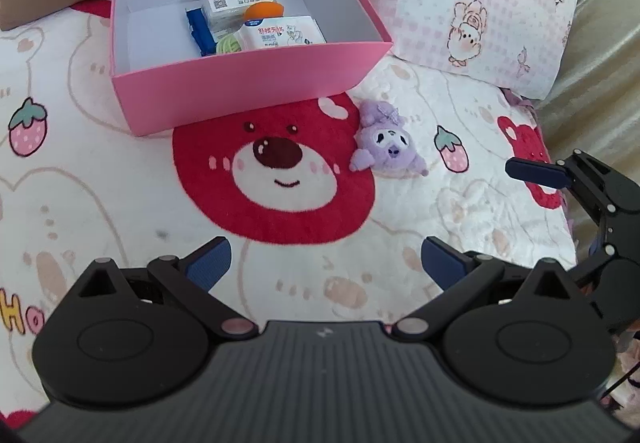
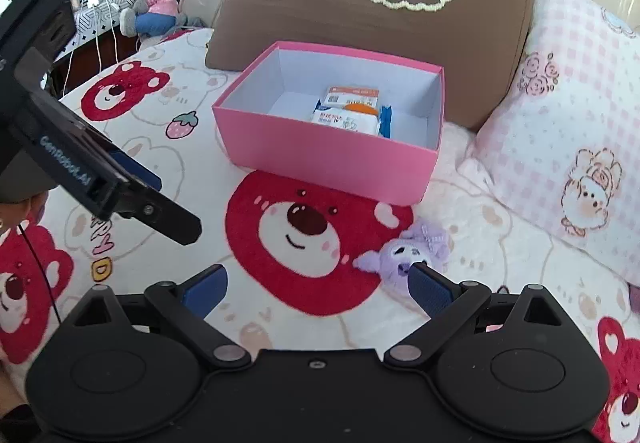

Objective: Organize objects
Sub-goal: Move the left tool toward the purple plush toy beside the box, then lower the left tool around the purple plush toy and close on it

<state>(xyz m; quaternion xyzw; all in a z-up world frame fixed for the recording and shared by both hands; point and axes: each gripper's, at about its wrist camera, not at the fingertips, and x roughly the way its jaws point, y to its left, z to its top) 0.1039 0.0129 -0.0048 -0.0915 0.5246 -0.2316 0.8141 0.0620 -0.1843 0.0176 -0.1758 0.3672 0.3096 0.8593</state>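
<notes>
Bed with a bear-print blanket (image 1: 80, 203). Pink box (image 1: 248, 91) open near the pillows, already holding tissue packs (image 1: 280, 33), an orange item and a blue packet. Small purple plush toy (image 1: 386, 141) lying loose on the blanket, just in front of the box's near right corner, beside the big red bear face (image 1: 276, 171); apparently the one thing left to put away.

Left gripper (image 1: 326, 263) spread wide, nothing between the fingers, hovering above the blanket short of the toy. Right gripper (image 2: 318, 289) also spread wide and empty, its right fingertip (image 2: 428, 285) overlapping the plush in the right wrist view; contact not certain from that angle.

Likely risks from here:
- Soft, rounded plush: a pinch on an ear or bow alone could slip free on the lift.
- Fleecy blanket beneath: fingers coming down too deep could snag the fabric and drag it, and the box with it.
- Both grippers close together near the same toy: possible collision if both go for it.
- Box wall near the toy: a low carry could clip the rim and shift or tip the light cardboard.
- Contents crowded toward the middle: toy dropped on top could roll.
</notes>
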